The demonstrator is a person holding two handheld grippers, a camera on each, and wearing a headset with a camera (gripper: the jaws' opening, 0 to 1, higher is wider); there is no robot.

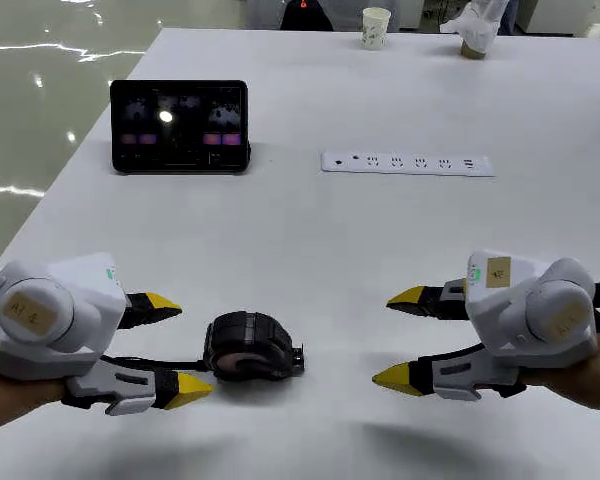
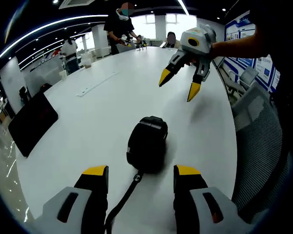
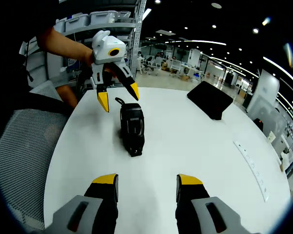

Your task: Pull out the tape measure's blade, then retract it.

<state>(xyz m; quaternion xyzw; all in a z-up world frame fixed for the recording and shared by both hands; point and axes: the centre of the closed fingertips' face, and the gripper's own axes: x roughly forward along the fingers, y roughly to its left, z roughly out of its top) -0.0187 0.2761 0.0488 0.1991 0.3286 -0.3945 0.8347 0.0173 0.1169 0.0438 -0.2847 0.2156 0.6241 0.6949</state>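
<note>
At the near edge of the counter (image 1: pixel 310 240) the left gripper (image 1: pixel 185 343) is held at the left, its yellow-tipped jaws spread apart and pointing right, clamped on nothing. The right gripper (image 1: pixel 393 338) is held at the right, facing it, its jaws also apart and clamped on nothing.

The tape (image 1: pixel 252 346) lies between them on the counter, a black case on its side, just beside the left gripper's tips and well apart from the right gripper's. Neither gripper touches the case. The blade is inside the case. A black strap (image 1: pixel 145 361) runs from the case's left end toward the left gripper; in the left gripper view it passes between that gripper's jaws (image 2: pixel 127 195).

In the right gripper view the tape (image 3: pixel 132 127) lies lengthwise ahead of the jaws, with the left gripper (image 3: pixel 119 99) just beyond it.

Farther off, a dark tablet (image 1: pixel 180 125) stands at the left, a white power strip (image 1: pixel 407 163) lies flat at the right, and a paper cup (image 1: pixel 376 27) stands near the far edge.
</note>
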